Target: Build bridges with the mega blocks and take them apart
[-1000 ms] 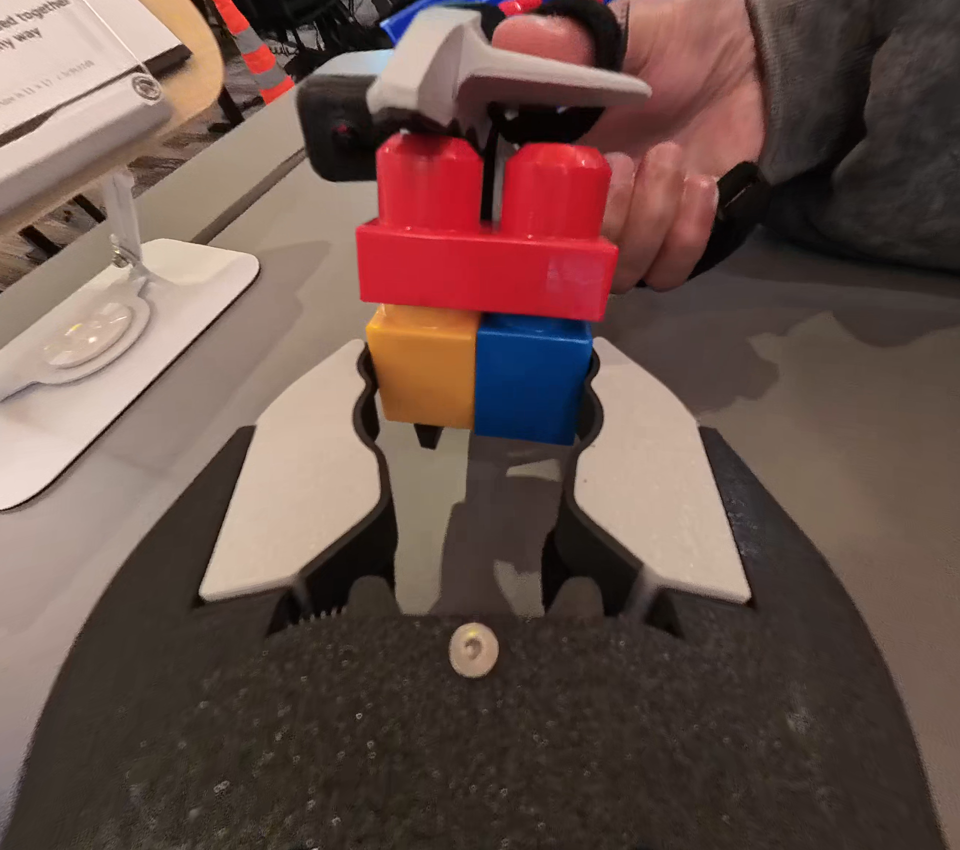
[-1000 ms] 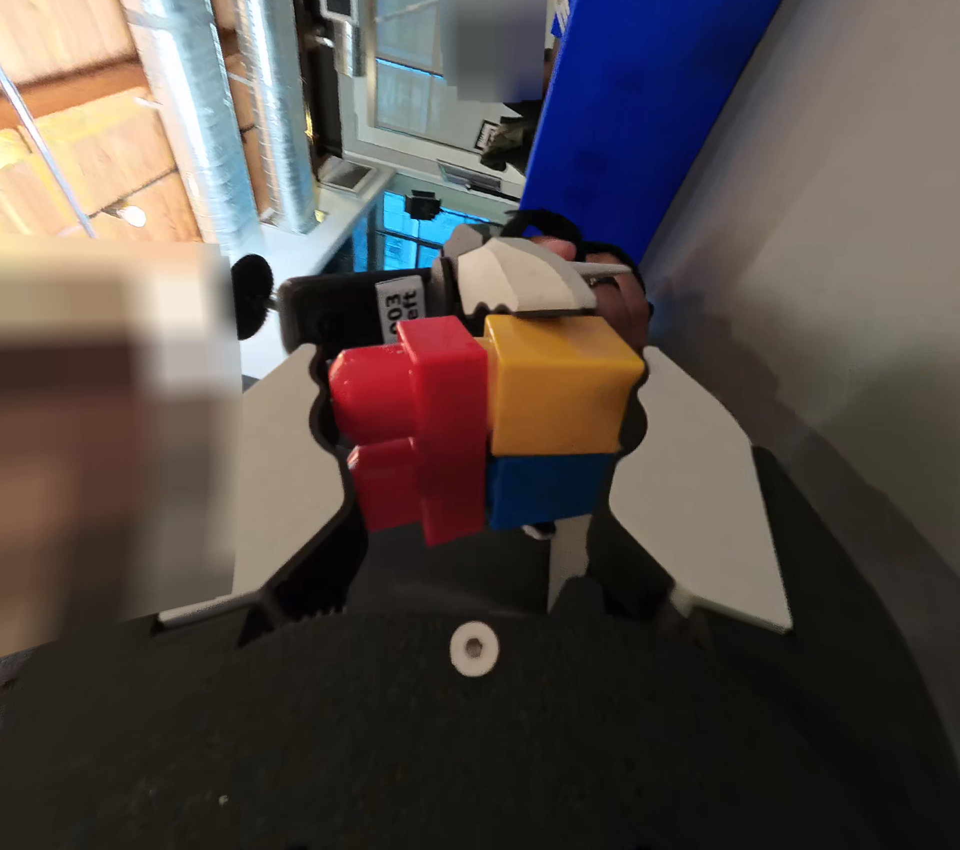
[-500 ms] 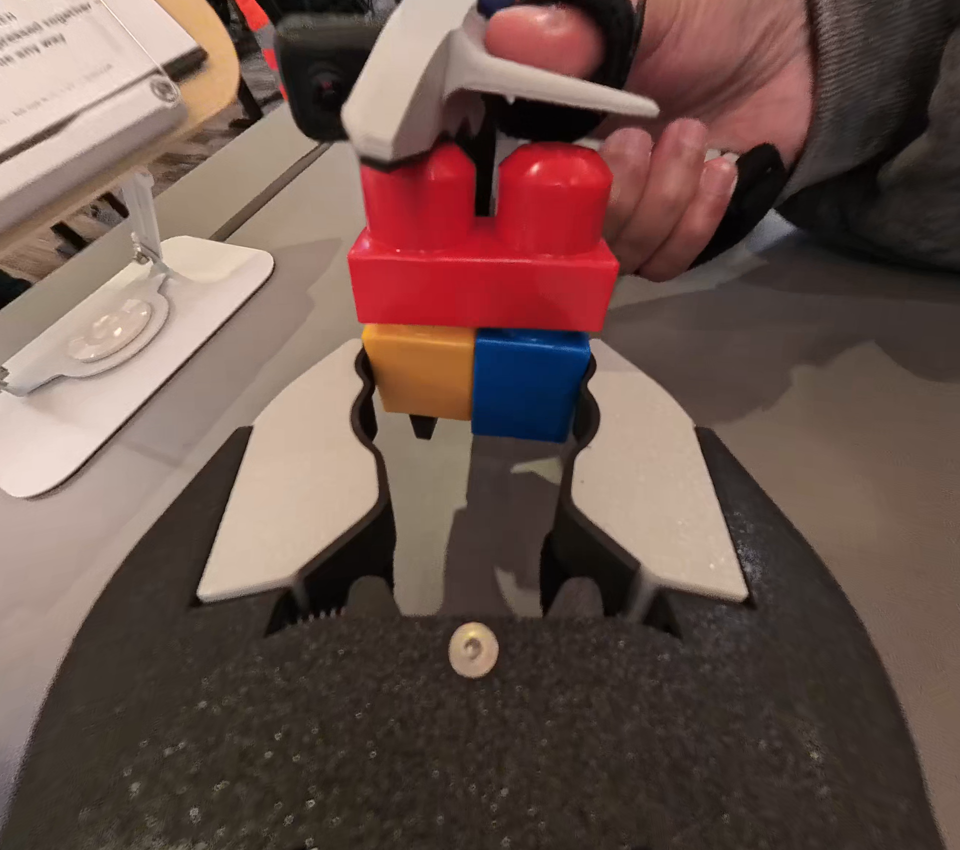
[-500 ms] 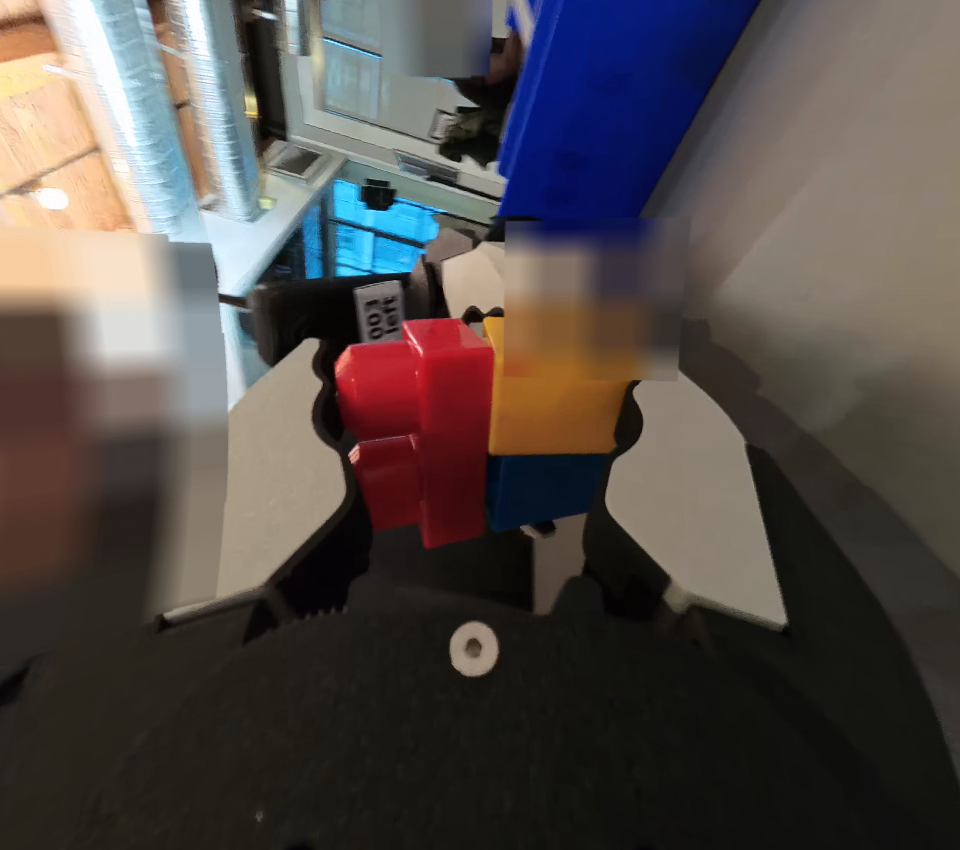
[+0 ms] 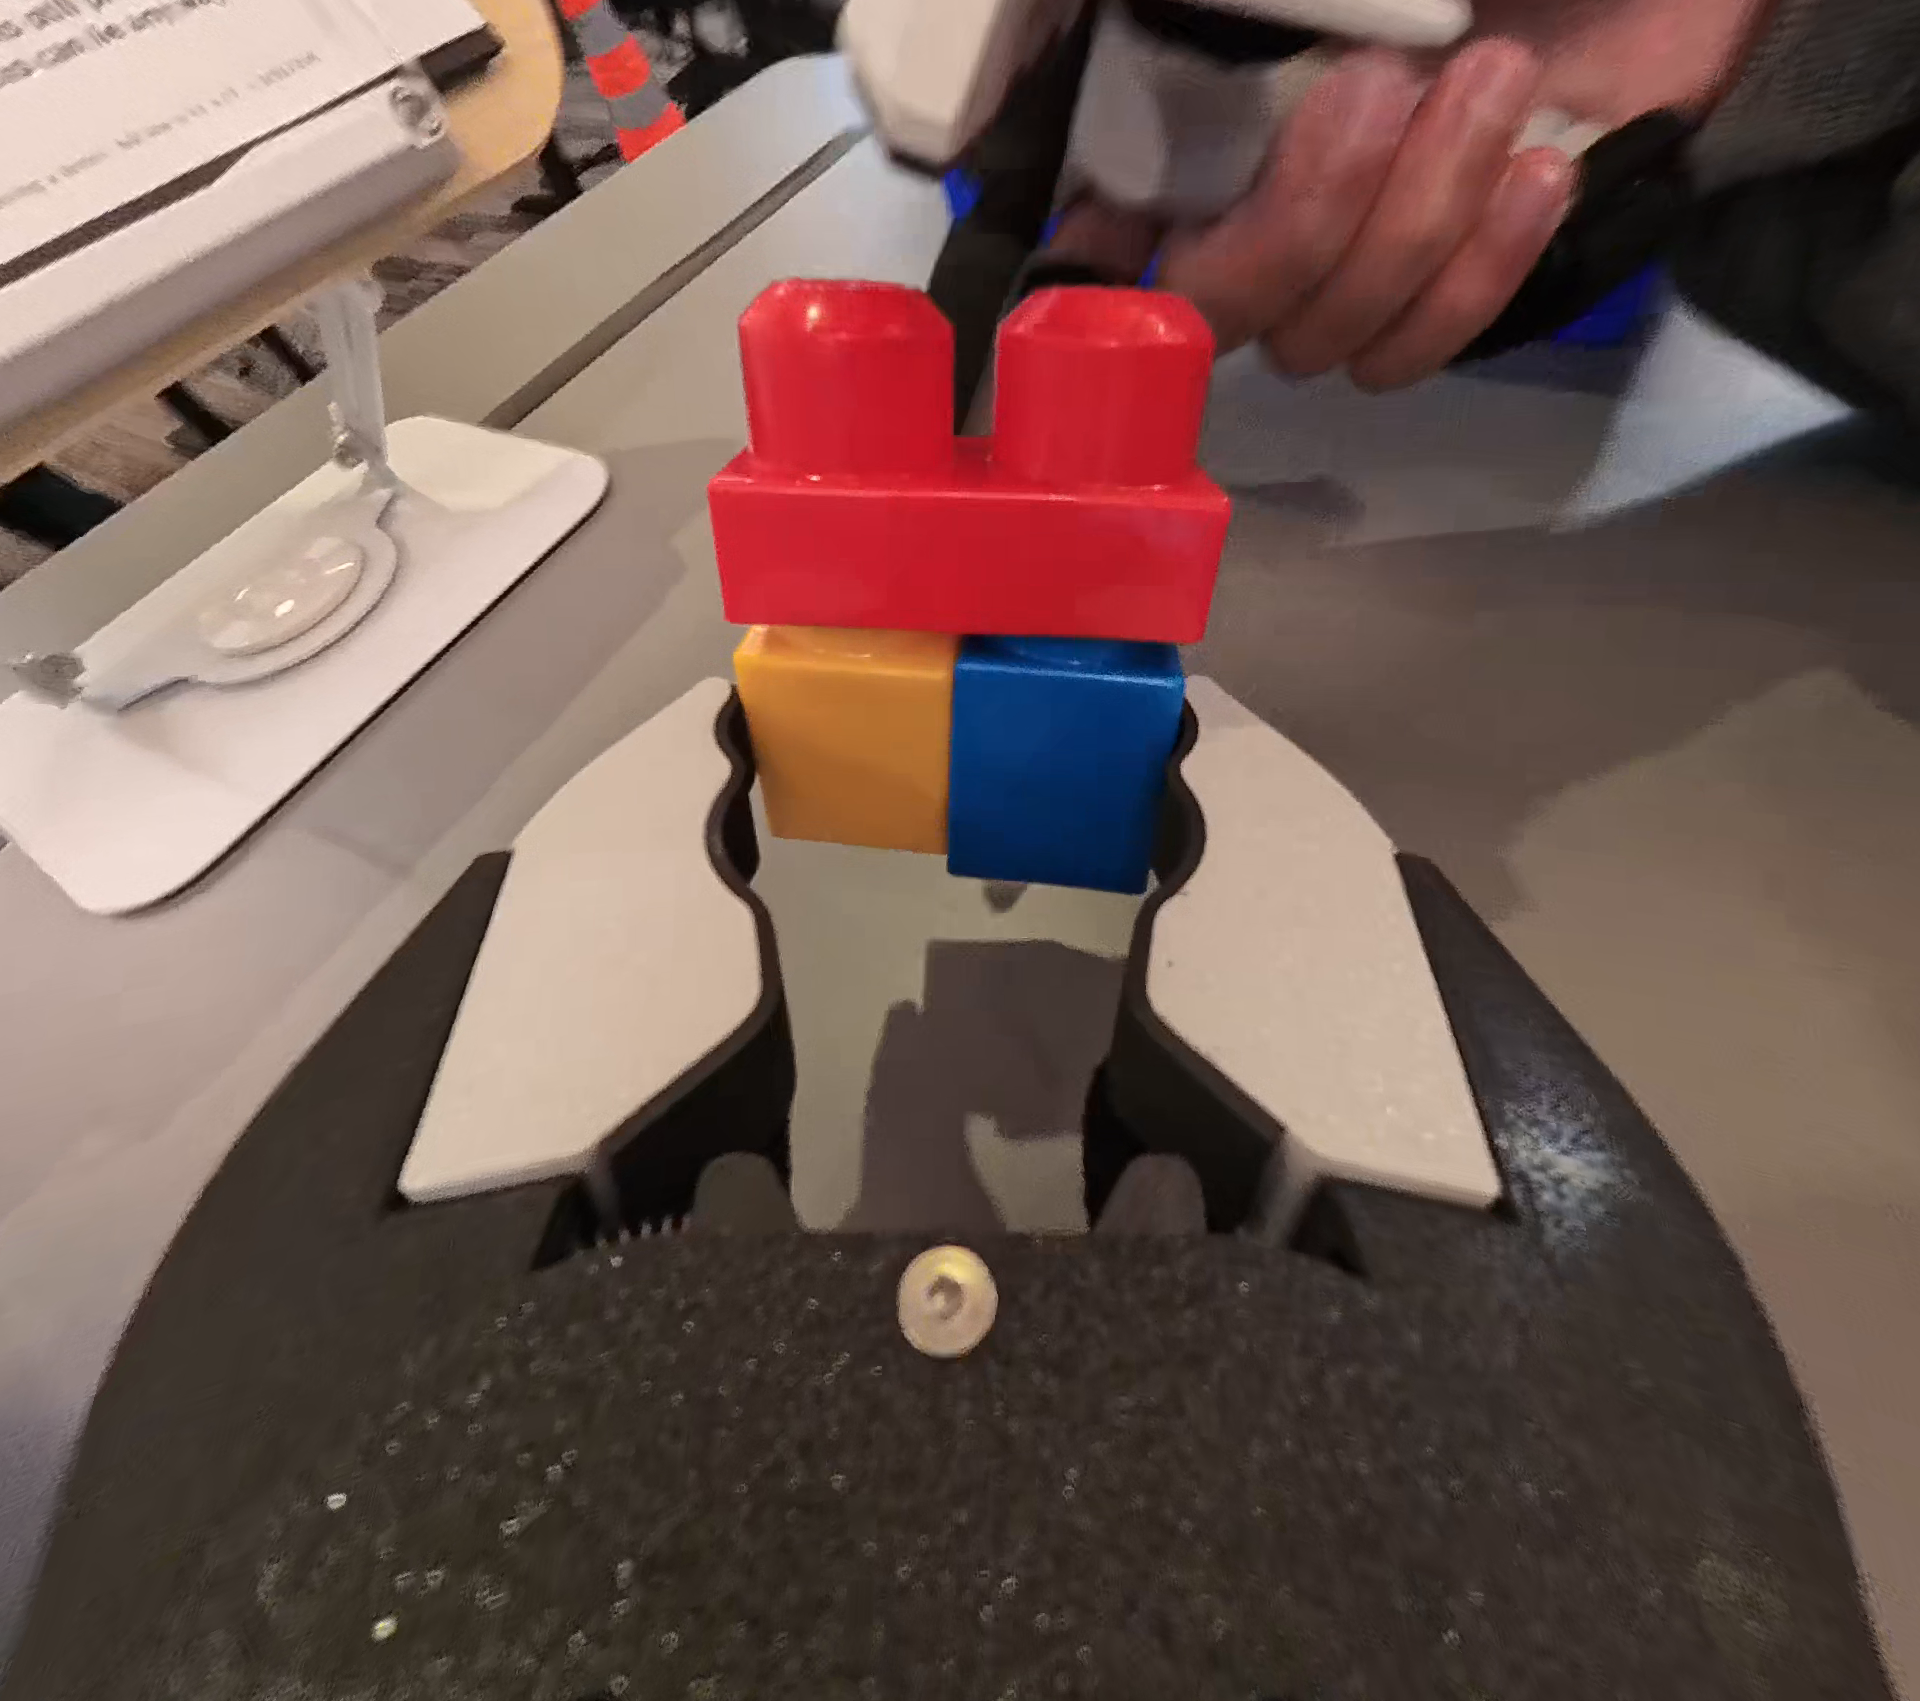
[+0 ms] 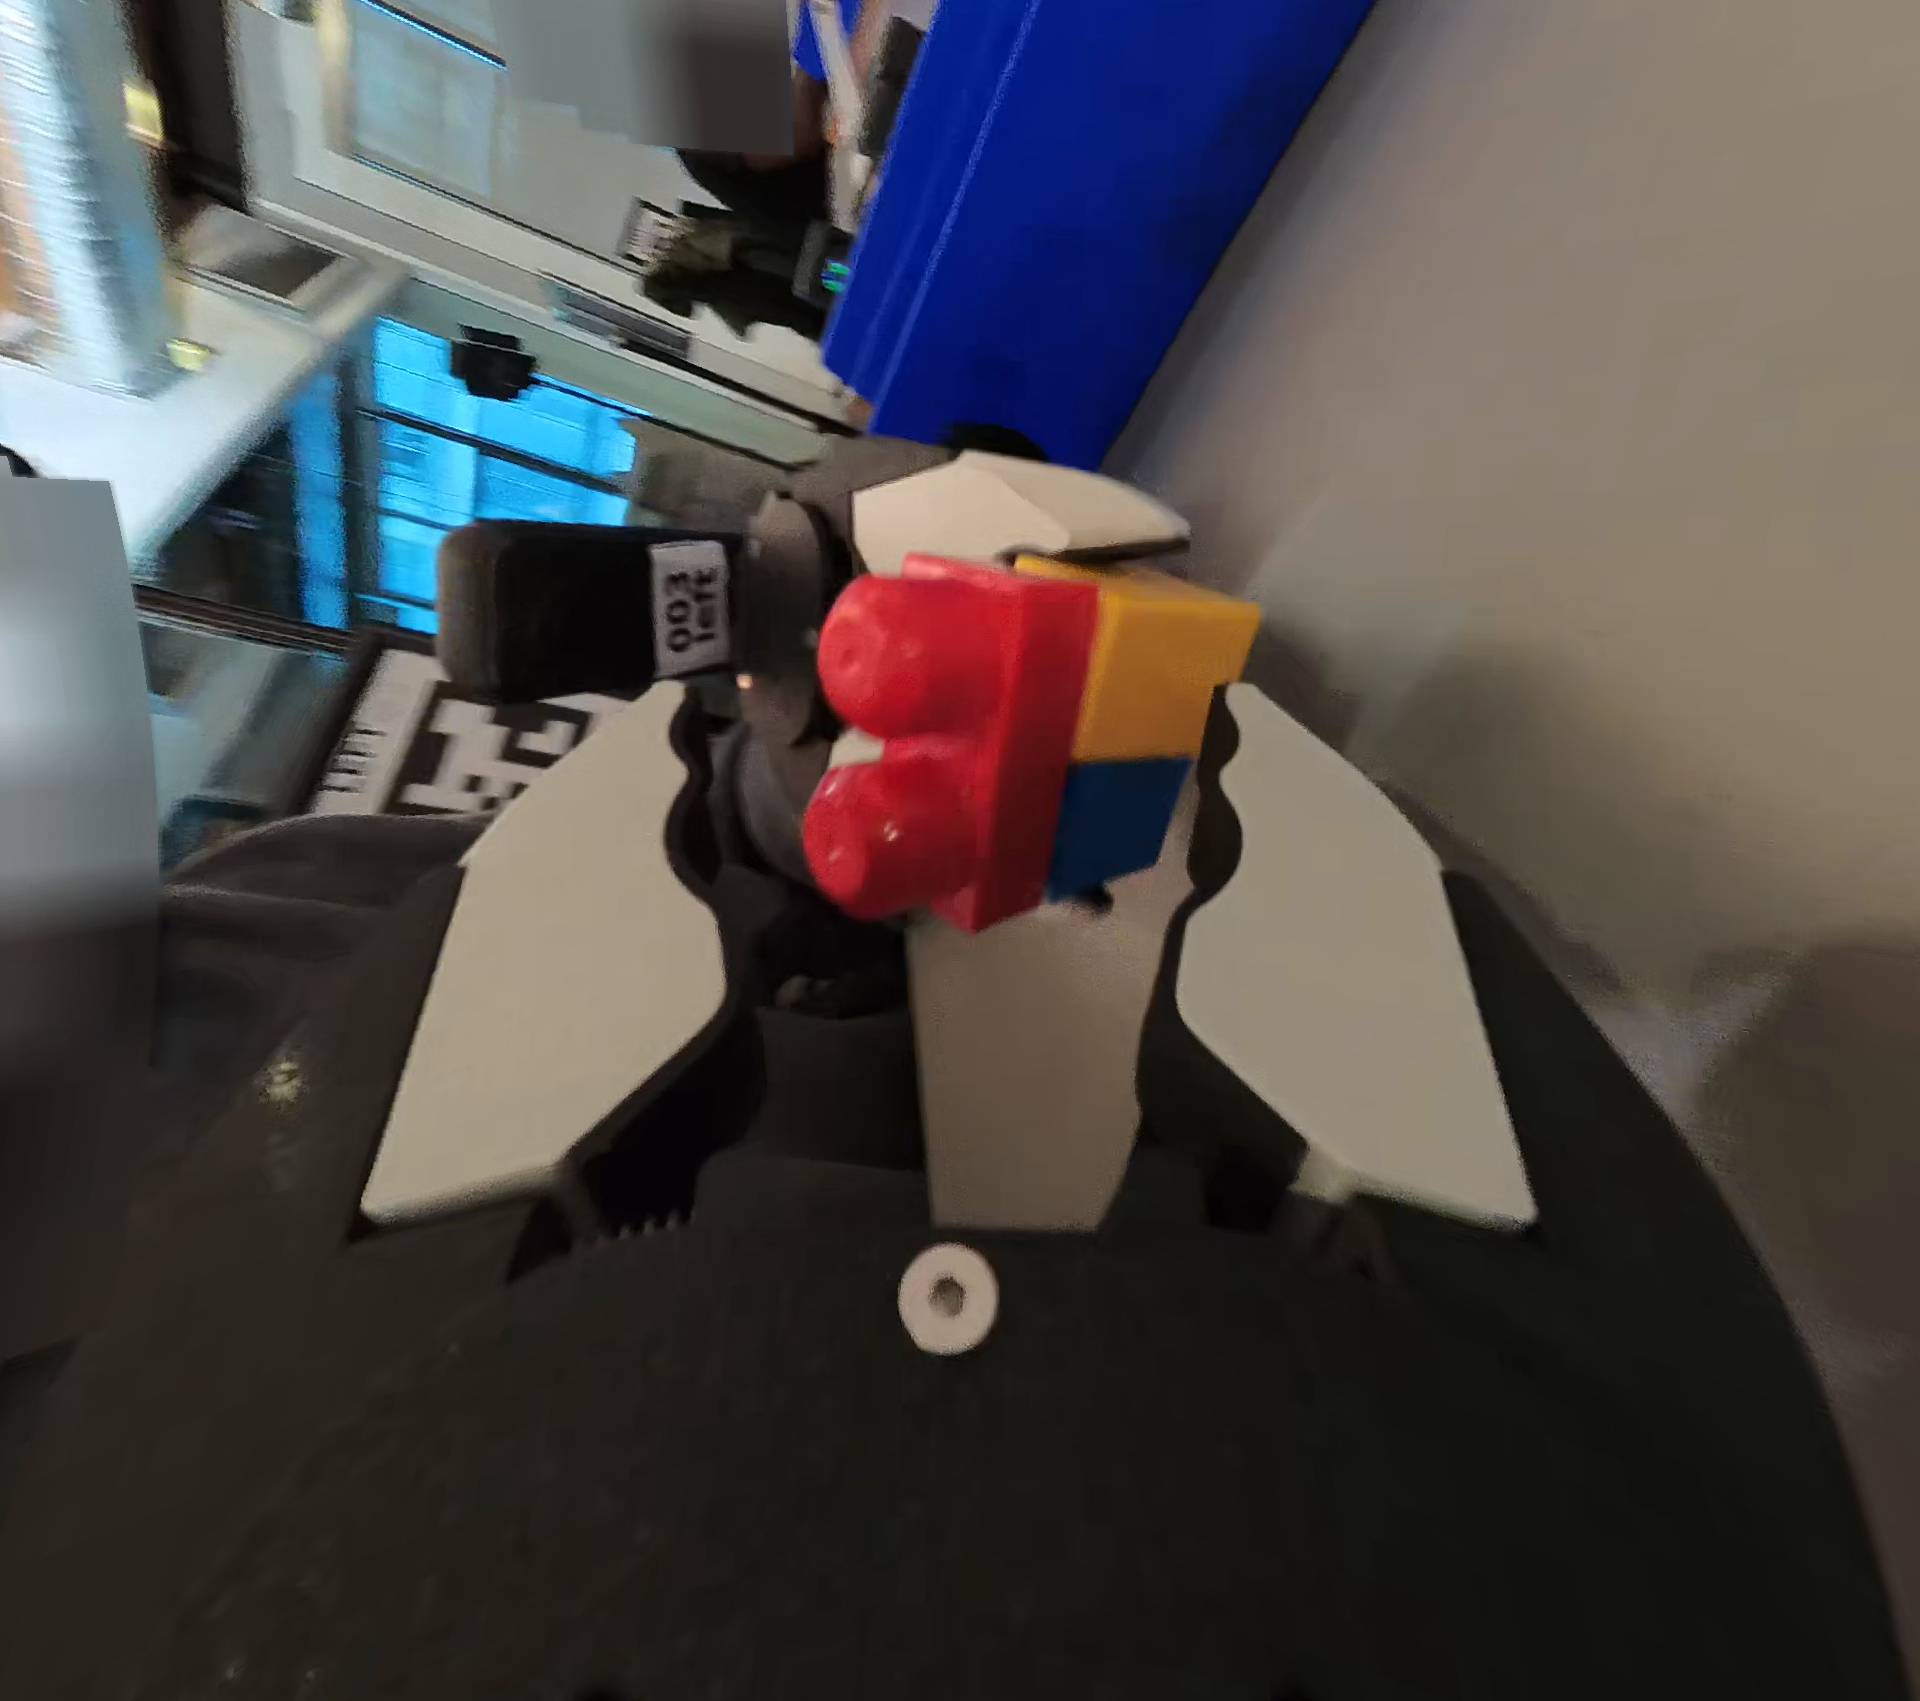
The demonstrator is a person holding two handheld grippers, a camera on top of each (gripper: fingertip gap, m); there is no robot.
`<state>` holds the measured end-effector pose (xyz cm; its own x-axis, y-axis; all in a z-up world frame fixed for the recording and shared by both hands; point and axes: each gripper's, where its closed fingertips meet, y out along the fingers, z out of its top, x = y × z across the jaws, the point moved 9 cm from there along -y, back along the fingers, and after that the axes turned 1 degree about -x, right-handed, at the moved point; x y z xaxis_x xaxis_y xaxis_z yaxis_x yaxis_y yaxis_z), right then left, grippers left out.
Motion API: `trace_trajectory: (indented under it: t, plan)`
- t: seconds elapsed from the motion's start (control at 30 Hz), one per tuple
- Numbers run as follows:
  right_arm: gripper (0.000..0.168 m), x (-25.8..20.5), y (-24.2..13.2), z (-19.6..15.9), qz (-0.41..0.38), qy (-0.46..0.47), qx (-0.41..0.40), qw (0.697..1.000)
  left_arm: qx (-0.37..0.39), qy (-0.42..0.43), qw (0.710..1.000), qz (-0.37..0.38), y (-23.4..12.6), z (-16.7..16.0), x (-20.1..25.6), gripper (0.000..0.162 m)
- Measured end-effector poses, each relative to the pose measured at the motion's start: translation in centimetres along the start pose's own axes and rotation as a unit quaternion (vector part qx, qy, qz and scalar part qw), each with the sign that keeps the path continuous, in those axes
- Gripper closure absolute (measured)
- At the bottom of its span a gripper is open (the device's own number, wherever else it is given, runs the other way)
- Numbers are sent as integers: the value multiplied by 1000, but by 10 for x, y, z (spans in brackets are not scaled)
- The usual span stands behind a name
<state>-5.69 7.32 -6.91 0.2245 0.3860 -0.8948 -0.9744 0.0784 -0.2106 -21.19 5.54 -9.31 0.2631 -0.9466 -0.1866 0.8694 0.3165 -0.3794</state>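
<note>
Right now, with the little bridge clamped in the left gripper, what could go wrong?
1. The left gripper clamps only the yellow block and blue block; the blue one looks slightly lower, so the pair could skew or slip.
2. The right gripper is open around the stack, and the red block shows a small gap over the blue block, so closing off-centre might pop it loose unevenly.

Wide block (image 5: 968, 555) atop two small blocks (image 5: 961, 752).
</note>
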Motion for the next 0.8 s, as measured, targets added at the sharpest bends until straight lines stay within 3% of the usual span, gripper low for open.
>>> trace_trajectory:
  t: [0.13,0.33,0.63,0.8]
  plan:
    - [87,-8,2,-4,-136,-69,-23,988,-36,-18,999,33,5,-7,-9,88]
    - [130,-13,21,-6,-225,-122,-14,967,-47,-24,997,53,6,-8,-11,88]
    - [132,-25,36,-7,-365,-150,-24,919,-88,23,988,121,9,-8,-6,88]
    - [133,-23,34,-8,-354,-120,-34,927,-93,38,987,127,8,-7,-3,88]
